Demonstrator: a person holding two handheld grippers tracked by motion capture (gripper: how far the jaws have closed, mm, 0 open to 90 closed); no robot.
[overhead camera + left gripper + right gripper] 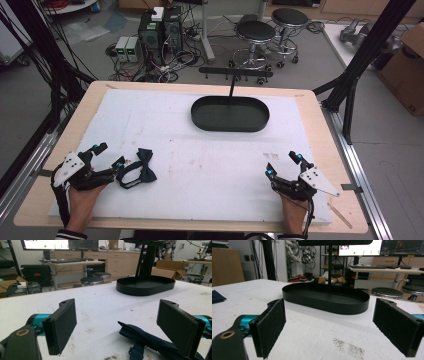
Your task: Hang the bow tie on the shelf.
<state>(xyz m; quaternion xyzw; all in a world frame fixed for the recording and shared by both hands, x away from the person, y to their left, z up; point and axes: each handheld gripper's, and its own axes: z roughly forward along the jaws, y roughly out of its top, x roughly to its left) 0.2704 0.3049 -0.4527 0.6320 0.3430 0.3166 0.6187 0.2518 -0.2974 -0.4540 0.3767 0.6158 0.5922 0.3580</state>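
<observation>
A dark navy bow tie [138, 167] with its strap looped lies on the white mat at the front left. My left gripper [110, 155] stands open just left of it, the tie [147, 342] lying low between its jaws, nearer the right one. A black oval tray [230, 113] with an upright post and crossbar sits at the mat's far middle. It appears ahead in the left gripper view [145, 285] and in the right gripper view [325, 298]. My right gripper [283, 164] rests open at the front right with nothing between its jaws.
The white mat [200, 165] covers a wooden table [320, 125]. Black frame posts stand at the table's left and right sides. Stools, computers and cables lie on the floor beyond the far edge. A corner of the tie [217, 296] shows far left in the right gripper view.
</observation>
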